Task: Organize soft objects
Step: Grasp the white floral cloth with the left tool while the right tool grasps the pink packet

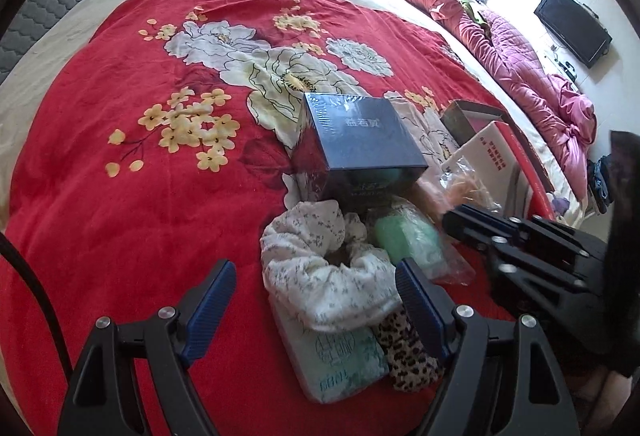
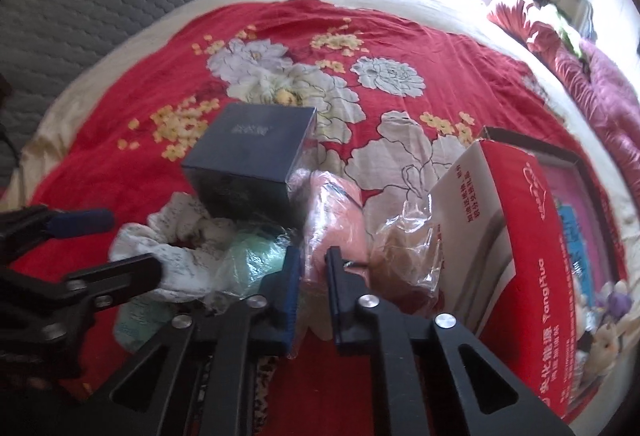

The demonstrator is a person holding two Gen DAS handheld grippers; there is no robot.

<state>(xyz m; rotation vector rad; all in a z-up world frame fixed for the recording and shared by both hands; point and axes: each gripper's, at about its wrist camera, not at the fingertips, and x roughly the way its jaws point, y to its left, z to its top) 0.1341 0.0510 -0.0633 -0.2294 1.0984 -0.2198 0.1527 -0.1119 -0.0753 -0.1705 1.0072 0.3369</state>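
Right fingers (image 2: pixel 296 276) pinched on pink wrapped bundle (image 2: pixel 340 220).

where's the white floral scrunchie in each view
Left wrist: white floral scrunchie sits low centre, between the open left claw fingers, on a tissue pack.
Right wrist: scrunchie is lower left, beside the green bagged item.
Shared landmark: the dark blue box, just behind the scrunchie in both.
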